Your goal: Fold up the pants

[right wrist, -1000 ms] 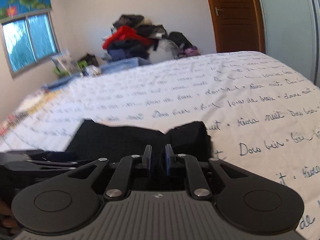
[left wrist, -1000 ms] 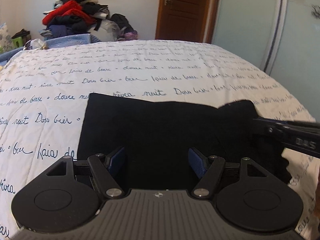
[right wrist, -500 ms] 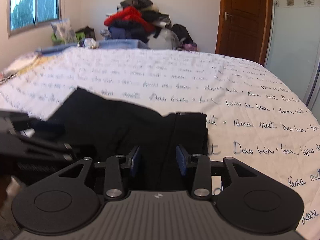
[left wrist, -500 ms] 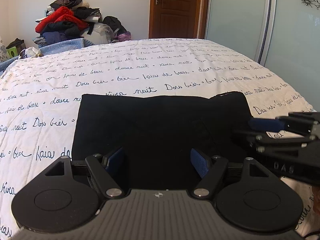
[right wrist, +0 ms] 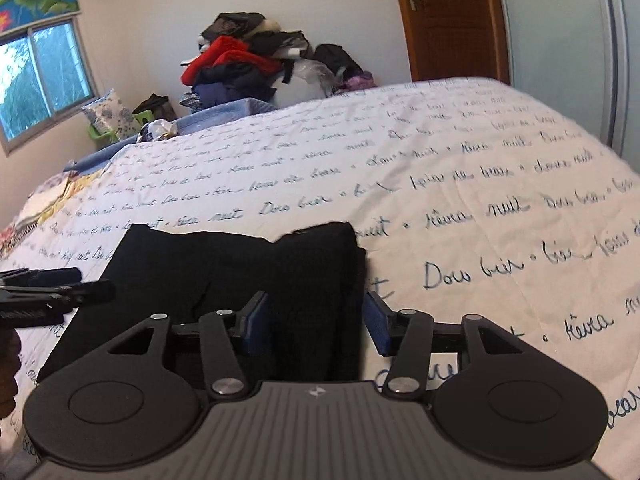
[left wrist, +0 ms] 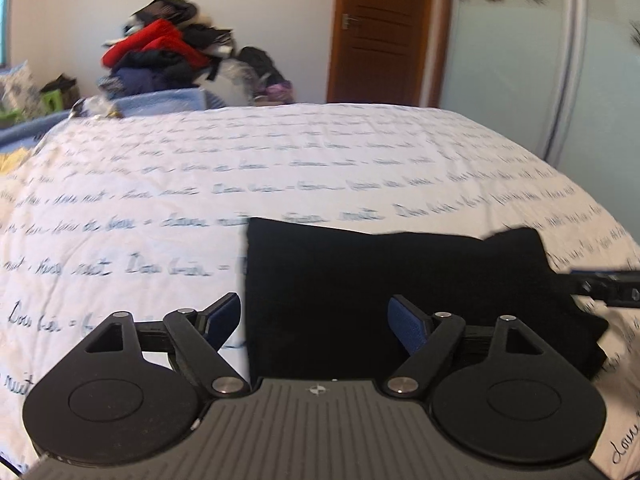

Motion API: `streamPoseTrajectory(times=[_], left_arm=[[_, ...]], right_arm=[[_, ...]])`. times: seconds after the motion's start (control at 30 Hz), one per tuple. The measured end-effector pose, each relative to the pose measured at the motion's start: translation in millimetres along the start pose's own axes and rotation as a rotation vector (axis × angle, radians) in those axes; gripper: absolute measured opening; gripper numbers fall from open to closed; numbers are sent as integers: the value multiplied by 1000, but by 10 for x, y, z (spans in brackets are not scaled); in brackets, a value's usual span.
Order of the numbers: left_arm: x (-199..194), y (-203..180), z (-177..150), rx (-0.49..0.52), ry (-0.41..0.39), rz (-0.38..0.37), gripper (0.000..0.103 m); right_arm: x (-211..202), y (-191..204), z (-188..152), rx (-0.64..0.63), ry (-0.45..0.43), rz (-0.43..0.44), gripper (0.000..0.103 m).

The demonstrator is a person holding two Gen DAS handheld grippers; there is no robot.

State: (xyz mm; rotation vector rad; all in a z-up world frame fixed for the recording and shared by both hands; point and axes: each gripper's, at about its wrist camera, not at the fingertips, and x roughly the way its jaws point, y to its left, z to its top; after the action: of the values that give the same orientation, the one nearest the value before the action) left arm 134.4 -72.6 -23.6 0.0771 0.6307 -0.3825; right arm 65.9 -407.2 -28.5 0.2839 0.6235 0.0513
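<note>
The black fabric pants [left wrist: 400,280], folded into a flat rectangular stack, lie on the bed, on the white quilted bedspread printed with blue handwritten script [left wrist: 280,168], at its near side.

My left hand-held gripper [left wrist: 314,322] is positioned over the left edge of the stack. Its blue pads stand wide apart and its jaws have just been opening further. The left pad is over bare bedspread, the right pad over black fabric. Neither pad presses on the pants.

My right hand-held gripper [right wrist: 316,318] is positioned over the right edge of the stack. Its jaws have just been opening. The pads stand apart, with the folded right edge of the pants between them, unclamped.

A heaped pile of red, black and dark blue clothing [right wrist: 244,60] rests beyond the far side of the bed. A brown wooden door [left wrist: 384,32] stands closed behind it.
</note>
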Motion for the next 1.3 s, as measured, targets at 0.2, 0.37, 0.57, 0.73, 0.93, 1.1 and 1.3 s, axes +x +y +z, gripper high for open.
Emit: streamPoseTrajectory(times=[0.2, 0.37, 0.57, 0.73, 0.93, 1.1, 1.3], left_arm=[[229, 566, -17, -157, 107, -161, 86], [428, 882, -94, -308, 187, -355, 88], [558, 948, -107, -385, 235, -534, 89], [660, 778, -114, -385, 245, -590, 87], [599, 624, -85, -329, 244, -442, 40], [452, 575, -90, -289, 188, -380, 23], [158, 321, -44, -129, 44, -277, 19]], right_arm=[[180, -457, -28, 227, 87, 200, 51], [342, -733, -43, 323, 171, 396, 53], [599, -796, 51, 314, 261, 576, 53], [810, -730, 122, 348, 270, 662, 53], [771, -481, 106, 303, 221, 526, 39], [645, -325, 36, 272, 163, 416, 34], [419, 55, 86, 136, 76, 299, 31]])
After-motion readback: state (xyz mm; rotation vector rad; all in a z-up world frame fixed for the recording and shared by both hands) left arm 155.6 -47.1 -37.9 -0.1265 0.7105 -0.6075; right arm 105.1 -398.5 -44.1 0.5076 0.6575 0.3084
